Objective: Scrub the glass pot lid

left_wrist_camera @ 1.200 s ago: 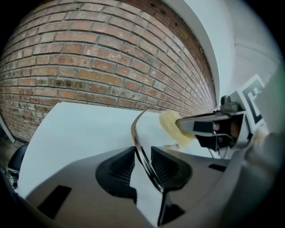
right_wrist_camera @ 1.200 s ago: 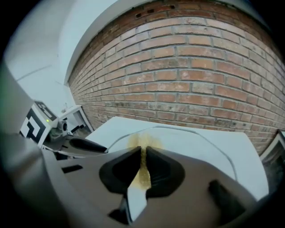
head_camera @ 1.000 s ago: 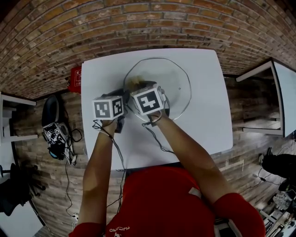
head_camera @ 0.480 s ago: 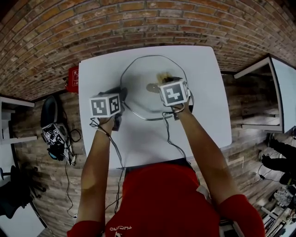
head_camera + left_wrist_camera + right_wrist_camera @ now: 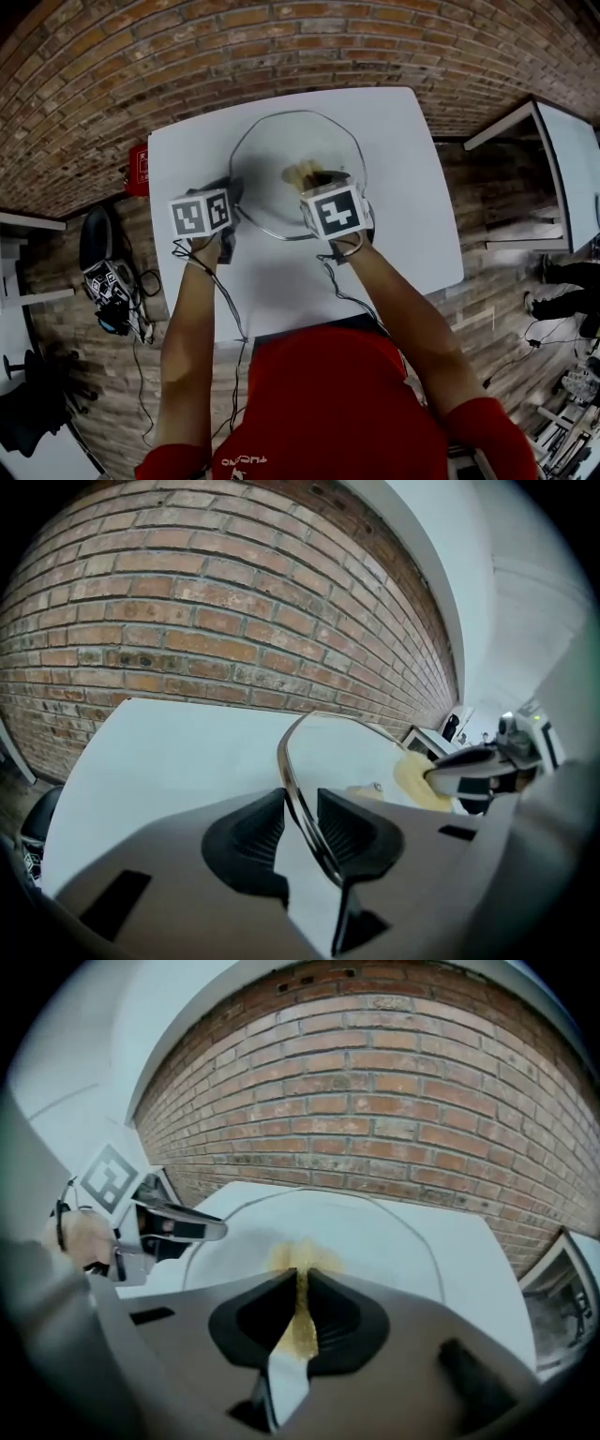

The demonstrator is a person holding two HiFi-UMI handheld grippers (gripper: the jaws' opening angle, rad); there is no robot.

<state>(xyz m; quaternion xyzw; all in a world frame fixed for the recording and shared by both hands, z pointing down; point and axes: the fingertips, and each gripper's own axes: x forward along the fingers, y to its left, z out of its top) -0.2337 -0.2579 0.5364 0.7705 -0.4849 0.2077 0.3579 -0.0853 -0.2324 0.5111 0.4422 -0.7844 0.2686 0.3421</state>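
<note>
Glass pot lid [image 5: 281, 141] sits on a white table [image 5: 412, 206], towards its far side. Left gripper [image 5: 232, 194] grips the lid's near-left rim, its jaws set fairly wide. Right gripper [image 5: 317, 180], jaws almost together, pinches a yellow sponge [image 5: 300, 172] against the glass near the lid's middle

A white table [image 5: 412, 187] sits amid brick [image 5: 281, 37] (a red object [image 5: 138, 167] just beside it).

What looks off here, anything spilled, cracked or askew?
Nothing stands out. The glass pot lid sits on the white table, the left gripper clamps its rim, the right gripper holds a yellow sponge on the glass. No spill or crack visible.
</note>
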